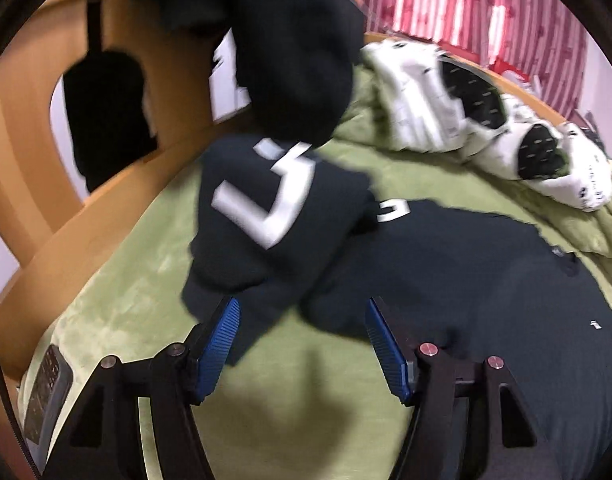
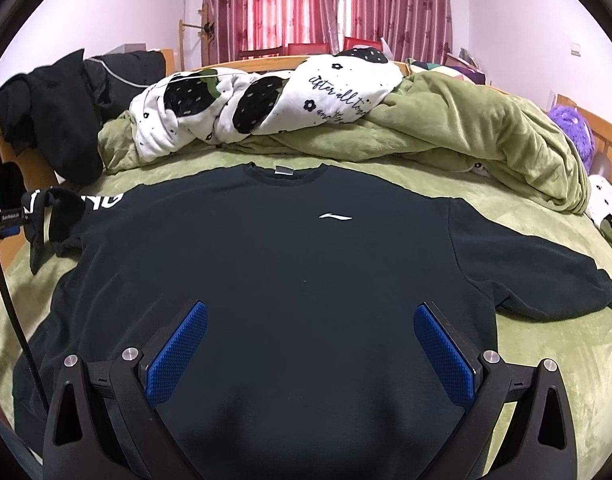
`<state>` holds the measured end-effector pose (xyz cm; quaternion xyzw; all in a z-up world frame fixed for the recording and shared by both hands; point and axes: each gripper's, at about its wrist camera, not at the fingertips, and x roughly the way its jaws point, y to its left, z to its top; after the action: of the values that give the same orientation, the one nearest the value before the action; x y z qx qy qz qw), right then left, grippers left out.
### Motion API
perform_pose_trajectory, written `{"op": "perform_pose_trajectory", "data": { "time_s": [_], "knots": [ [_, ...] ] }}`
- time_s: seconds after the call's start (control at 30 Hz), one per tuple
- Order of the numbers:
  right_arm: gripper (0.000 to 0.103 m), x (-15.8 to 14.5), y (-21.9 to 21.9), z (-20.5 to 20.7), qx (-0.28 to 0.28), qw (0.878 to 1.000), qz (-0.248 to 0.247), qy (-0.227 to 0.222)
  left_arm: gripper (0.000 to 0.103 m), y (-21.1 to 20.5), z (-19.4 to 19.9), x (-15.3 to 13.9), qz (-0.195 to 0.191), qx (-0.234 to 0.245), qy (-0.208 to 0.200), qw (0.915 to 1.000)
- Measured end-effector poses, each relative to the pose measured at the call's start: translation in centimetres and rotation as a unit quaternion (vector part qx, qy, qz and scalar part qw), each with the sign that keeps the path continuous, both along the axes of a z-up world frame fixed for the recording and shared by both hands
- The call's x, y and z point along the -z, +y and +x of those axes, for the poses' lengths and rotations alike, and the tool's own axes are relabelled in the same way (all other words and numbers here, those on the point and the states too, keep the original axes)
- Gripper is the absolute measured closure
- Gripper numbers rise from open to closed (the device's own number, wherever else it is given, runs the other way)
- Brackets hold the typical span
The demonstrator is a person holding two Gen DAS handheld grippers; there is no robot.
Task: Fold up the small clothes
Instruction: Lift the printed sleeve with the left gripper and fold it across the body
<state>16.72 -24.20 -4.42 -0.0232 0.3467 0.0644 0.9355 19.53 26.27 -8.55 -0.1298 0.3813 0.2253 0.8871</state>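
A black sweatshirt (image 2: pixel 274 264) with a small white chest logo lies flat, front up, on the green bed cover (image 2: pixel 545 380). Its left sleeve (image 1: pixel 262 224), with white lettering, is bunched and folded near the left edge of the bed. My left gripper (image 1: pixel 302 308) is open right at that sleeve, the cloth lying between and just beyond its blue pads, not clamped. My right gripper (image 2: pixel 310 312) is open and empty above the sweatshirt's lower body. The right sleeve (image 2: pixel 545 276) lies spread out to the right.
A white quilt with black strawberries (image 2: pixel 274 100) and a heaped green blanket (image 2: pixel 485 140) lie at the far side. Dark clothes (image 2: pixel 58 120) hang over the wooden bed frame (image 1: pixel 34 208) at left. A phone-like device (image 1: pixel 46 392) lies near the left edge.
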Motion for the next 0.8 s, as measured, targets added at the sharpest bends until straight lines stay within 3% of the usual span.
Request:
{"op": "perform_pose_trajectory", "data": {
  "time_s": [0.33,0.5,0.53,0.6,0.63,0.67,0.8],
  "knots": [
    [0.002,2.3,1.9,0.9,0.013,0.999,-0.012,0.029,0.040,4.3,0.2,7.0,-0.029,-0.010,0.049,0.9983],
    [0.001,3.2,1.5,1.5,0.025,0.998,0.028,0.051,0.041,4.4,1.6,7.6,-0.016,-0.009,0.048,0.9987],
    [0.001,3.3,1.4,1.6,0.028,0.998,0.030,0.053,0.044,4.5,1.9,7.5,-0.013,-0.012,0.047,0.9987],
    [0.001,3.4,1.2,1.7,0.035,0.997,0.031,0.054,0.065,4.7,2.4,7.3,-0.007,-0.023,0.048,0.9986],
    [0.001,3.4,1.1,1.8,0.037,0.997,0.034,0.055,0.070,4.9,2.6,7.2,-0.007,-0.026,0.049,0.9984],
    [0.001,3.4,0.9,1.8,0.038,0.997,0.037,0.054,0.084,5.1,2.8,6.9,-0.010,-0.025,0.049,0.9984],
    [0.002,3.1,0.2,1.8,0.046,0.997,0.044,0.049,0.089,4.3,3.0,4.5,0.004,-0.005,0.038,0.9993]
  ]
}}
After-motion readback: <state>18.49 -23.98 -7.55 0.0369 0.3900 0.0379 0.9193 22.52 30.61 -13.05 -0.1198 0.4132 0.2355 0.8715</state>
